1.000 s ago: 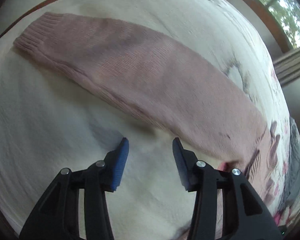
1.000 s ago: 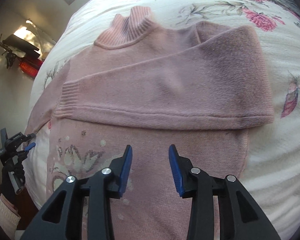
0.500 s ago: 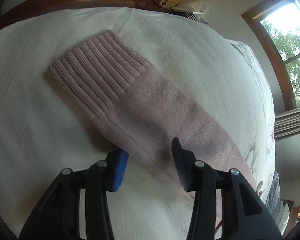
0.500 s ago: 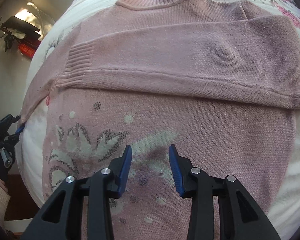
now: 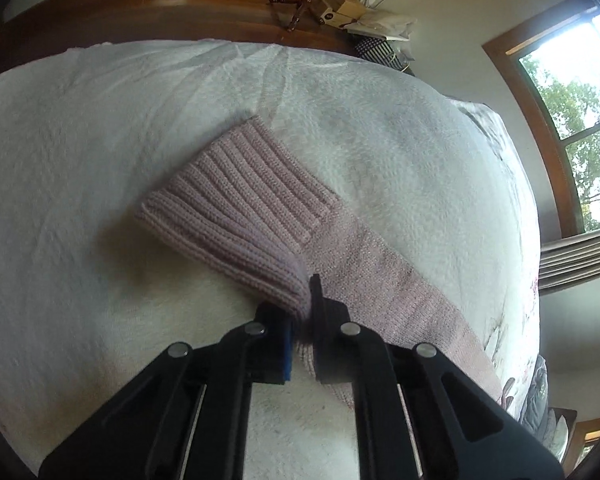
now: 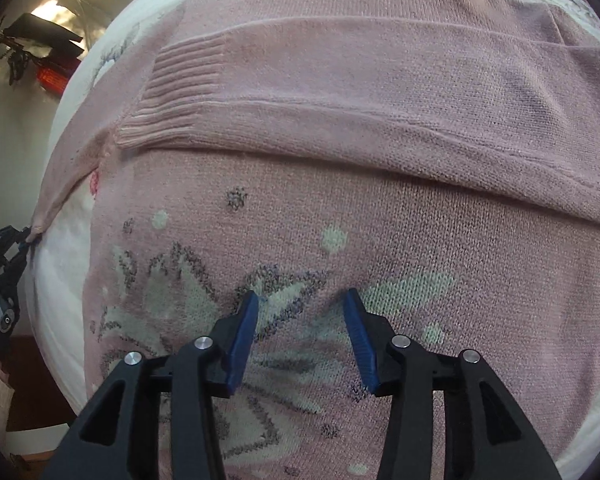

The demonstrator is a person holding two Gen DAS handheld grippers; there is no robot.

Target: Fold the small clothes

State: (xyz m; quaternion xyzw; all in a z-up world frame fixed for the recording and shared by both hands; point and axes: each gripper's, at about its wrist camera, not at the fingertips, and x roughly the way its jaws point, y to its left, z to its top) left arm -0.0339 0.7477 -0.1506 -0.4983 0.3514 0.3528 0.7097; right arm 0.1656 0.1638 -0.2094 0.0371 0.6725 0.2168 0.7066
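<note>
The left gripper [image 5: 302,312] pinches the ribbed cuff [image 5: 236,208] of the pink knit sweater [image 6: 380,152], spread on a white textured bedspread [image 5: 80,140]. The right gripper [image 6: 302,334] hovers, fingers spread, above its woven flower pattern [image 6: 188,300].

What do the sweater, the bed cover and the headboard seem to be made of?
Sweater: pink knitted yarn, probably wool or acrylic; stitches and ribbed cuff show, matte. Bed cover: white, soft pebbled fabric, maybe quilted cotton or fleece; hard to tell. Headboard: brown wood, seemingly varnished, with a slight sheen.
</note>
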